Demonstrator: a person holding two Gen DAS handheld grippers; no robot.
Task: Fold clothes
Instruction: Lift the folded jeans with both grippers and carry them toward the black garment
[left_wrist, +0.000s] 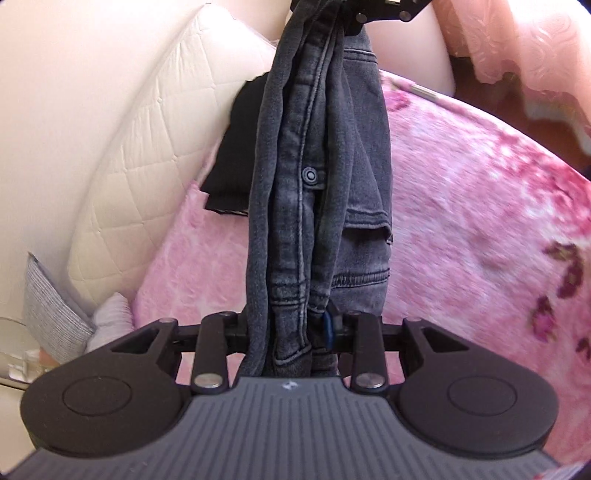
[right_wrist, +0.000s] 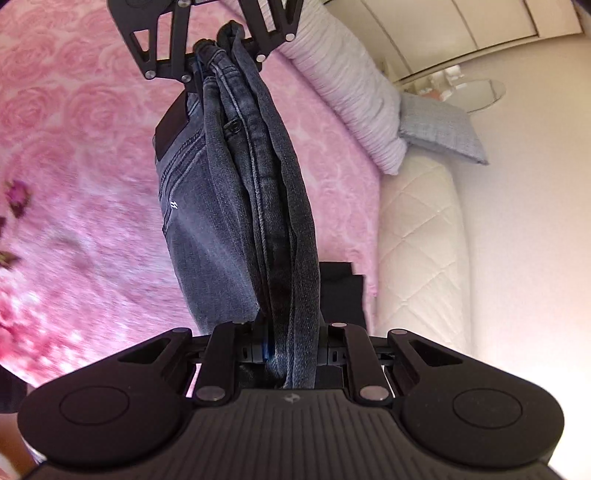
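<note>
Both hand-held grippers are clenching the bunched grey jeans (left_wrist: 317, 192), left (left_wrist: 295, 332) and right (right_wrist: 291, 350), stretching them above a bed; a pink rose blanket (left_wrist: 461, 221) is covering it, beside a cream quilted headboard (right_wrist: 417, 251) and striped pillow (right_wrist: 354, 92)

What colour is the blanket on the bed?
Pink blanket with a rose pattern, clearest in the right wrist view.

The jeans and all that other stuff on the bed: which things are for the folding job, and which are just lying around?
For the job:
- dark grey jeans, bunched and stretched between both grippers
- left hand-held gripper, shut on the jeans
- right hand-held gripper, shut on the jeans

Just lying about:
- pink rose blanket
- black garment on the bed
- ribbed white pillow
- grey cushion
- quilted cream headboard
</note>
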